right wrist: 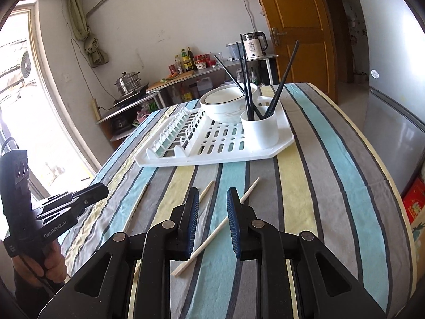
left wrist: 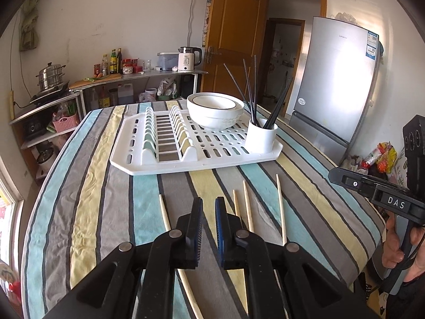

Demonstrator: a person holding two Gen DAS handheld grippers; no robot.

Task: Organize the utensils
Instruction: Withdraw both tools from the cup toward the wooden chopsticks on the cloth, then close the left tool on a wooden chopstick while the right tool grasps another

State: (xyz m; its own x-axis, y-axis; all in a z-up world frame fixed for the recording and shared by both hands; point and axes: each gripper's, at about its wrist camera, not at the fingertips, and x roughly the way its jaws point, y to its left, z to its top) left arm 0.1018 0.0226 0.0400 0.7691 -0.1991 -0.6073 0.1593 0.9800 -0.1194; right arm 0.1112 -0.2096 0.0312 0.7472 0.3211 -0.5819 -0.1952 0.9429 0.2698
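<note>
Right gripper (right wrist: 212, 199) held part open, empty; wooden chopstick (right wrist: 216, 227) lies diagonally beneath jaws. Left gripper (left wrist: 209, 206) narrow, empty. Stick best straddled mid-length, then carried ahead to white holder (right wrist: 261, 130).

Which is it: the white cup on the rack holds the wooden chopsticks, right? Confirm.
Wrong. The cup on the rack holds black chopsticks; the wooden chopsticks lie on the table. The right wrist view shows it.

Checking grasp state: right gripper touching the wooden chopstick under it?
Cannot tell. Right wrist view: right gripper open, wooden chopstick lies on the tablecloth between its fingers.
</note>
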